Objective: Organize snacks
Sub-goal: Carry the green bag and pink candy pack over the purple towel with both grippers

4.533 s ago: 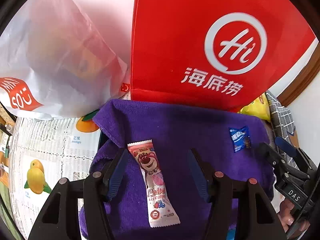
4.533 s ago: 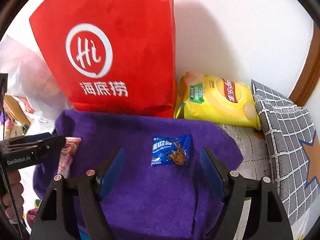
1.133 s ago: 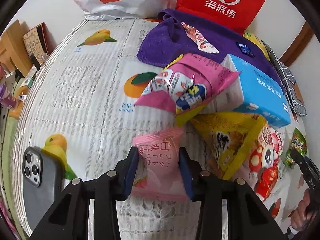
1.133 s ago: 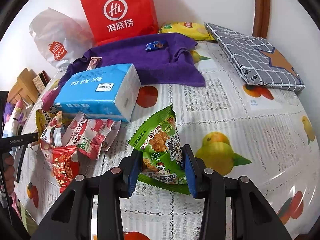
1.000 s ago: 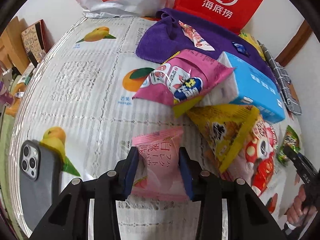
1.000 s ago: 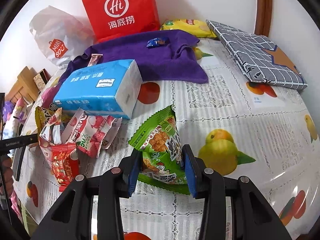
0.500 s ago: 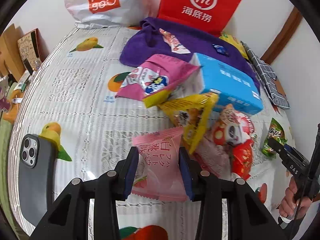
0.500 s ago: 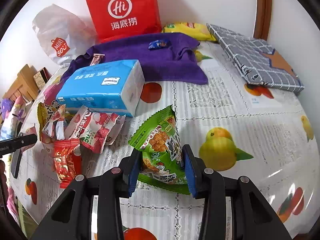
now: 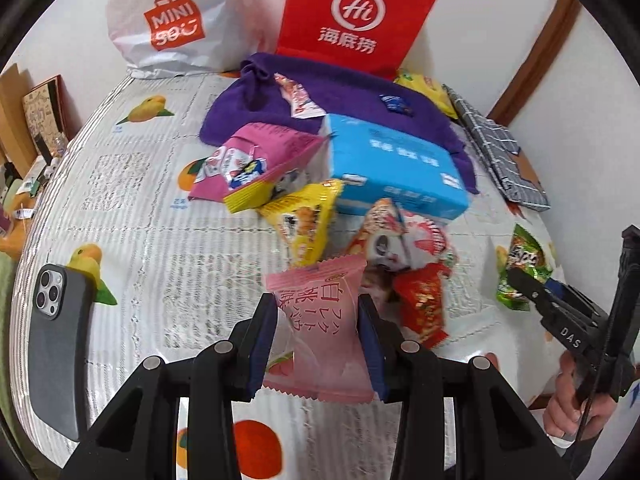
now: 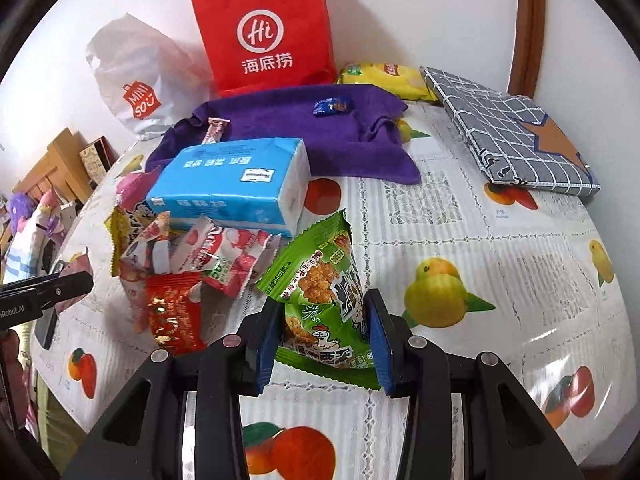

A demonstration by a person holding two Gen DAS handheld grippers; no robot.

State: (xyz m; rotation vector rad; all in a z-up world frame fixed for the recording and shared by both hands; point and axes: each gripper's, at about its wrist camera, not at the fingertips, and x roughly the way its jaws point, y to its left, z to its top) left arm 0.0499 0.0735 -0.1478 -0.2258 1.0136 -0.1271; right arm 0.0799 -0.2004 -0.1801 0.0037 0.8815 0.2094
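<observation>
My left gripper (image 9: 318,332) is shut on a pink peach snack packet (image 9: 320,332), held above the table's near side. My right gripper (image 10: 324,332) is shut on a green chicken snack packet (image 10: 324,292), which also shows in the left wrist view (image 9: 520,268). A heap of snack packets (image 9: 316,216) lies mid-table against a blue tissue pack (image 10: 240,184). A purple towel (image 10: 320,128) at the back holds a long pink sweet (image 9: 298,98) and a small blue biscuit packet (image 10: 332,106).
A red paper bag (image 10: 268,28) and a white Miniso bag (image 9: 176,20) stand against the wall. A yellow crisp bag (image 10: 384,76) and a grey checked pouch (image 10: 516,140) lie back right. A grey phone (image 9: 56,344) lies at the left edge. The tablecloth (image 10: 500,260) has fruit prints.
Both grippers have pulled back and up from the heap with their packets held. The view now takes in more of the table and both bags.
</observation>
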